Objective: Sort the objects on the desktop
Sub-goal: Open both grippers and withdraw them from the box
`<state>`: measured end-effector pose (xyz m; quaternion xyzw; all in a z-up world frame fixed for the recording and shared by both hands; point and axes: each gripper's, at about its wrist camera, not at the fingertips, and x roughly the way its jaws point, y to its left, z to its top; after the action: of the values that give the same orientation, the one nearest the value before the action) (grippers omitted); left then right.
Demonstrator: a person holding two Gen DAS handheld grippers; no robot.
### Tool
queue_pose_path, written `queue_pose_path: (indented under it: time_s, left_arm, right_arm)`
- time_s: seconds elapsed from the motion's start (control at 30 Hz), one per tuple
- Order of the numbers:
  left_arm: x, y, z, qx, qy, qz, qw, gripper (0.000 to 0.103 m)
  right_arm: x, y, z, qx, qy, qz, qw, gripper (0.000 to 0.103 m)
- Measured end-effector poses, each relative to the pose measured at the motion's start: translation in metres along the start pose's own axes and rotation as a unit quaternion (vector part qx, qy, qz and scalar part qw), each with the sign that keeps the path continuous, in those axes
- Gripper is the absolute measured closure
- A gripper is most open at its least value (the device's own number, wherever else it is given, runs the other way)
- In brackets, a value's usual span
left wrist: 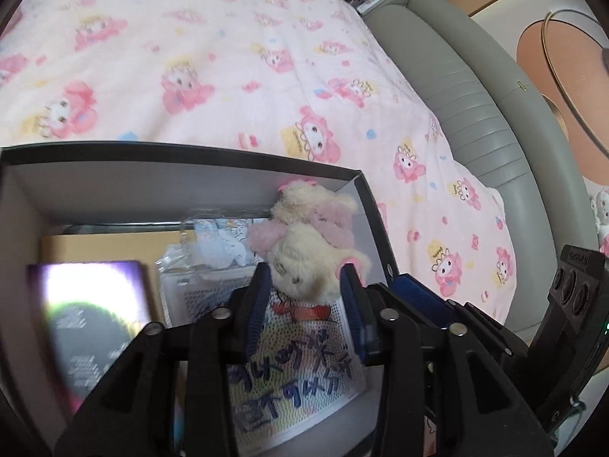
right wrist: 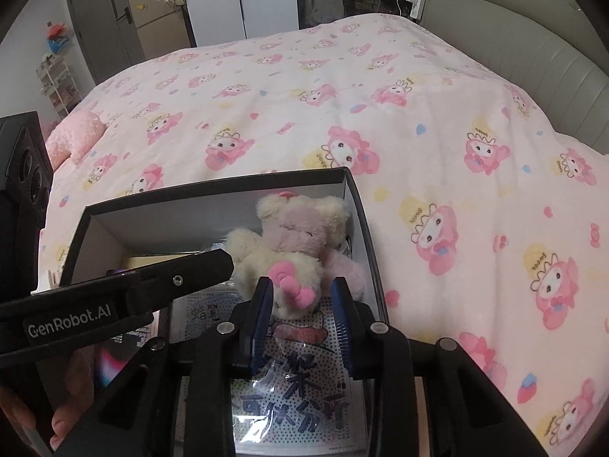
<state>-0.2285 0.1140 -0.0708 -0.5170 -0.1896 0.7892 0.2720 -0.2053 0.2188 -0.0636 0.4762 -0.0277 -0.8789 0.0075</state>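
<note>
Straddling the plush toy (right wrist: 293,251) in the box (right wrist: 213,186), both grippers' fingers (left wrist: 259,297) spread, contact unclear, box contents partly hidden

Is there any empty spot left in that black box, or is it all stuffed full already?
The box is crowded on its right side, where the plush toy lies over a printed packet. Its left side holds a purple box on brown cardboard. The roomiest bare patch is outside: the pink blanket behind the box and to its right.

The plush toy (right wrist: 293,251) was fluffy cloth; the box (right wrist: 213,186) matt cardboard; the bed blanket (right wrist: 342,95) soft fleece; the packet (right wrist: 300,392) glossy plastic.
</note>
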Motion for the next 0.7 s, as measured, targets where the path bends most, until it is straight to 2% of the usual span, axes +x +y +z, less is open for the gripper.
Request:
queue_pose_path:
  time_s: [0.07, 0.37, 0.5, 0.63, 0.7]
  left_arm:
    - [-0.018, -0.009, -0.012, 0.018, -0.011, 0.008, 0.9997, 0.058]
    - [-0.109, -0.029, -0.073, 0.046, -0.09, 0.047, 0.9938, 0.055]
    - [-0.14, -0.025, -0.099, 0.033, -0.109, 0.056, 0.992, 0.054]
    - [-0.164, -0.011, -0.122, 0.009, -0.118, 0.063, 0.991, 0.053]
    - [-0.173, -0.005, -0.13, 0.004, -0.119, 0.073, 0.9902, 0.052]
  right_arm:
    - [-0.017, 0.0, -0.006, 0.011, -0.017, 0.009, 1.0, 0.067]
    - [-0.078, 0.016, -0.047, 0.019, -0.045, 0.026, 0.998, 0.066]
    - [-0.103, 0.027, -0.061, 0.02, -0.056, 0.049, 0.997, 0.066]
    - [-0.122, 0.048, -0.073, 0.001, -0.069, 0.044, 0.997, 0.065]
    - [-0.125, 0.058, -0.078, -0.001, -0.062, 0.064, 0.996, 0.065]
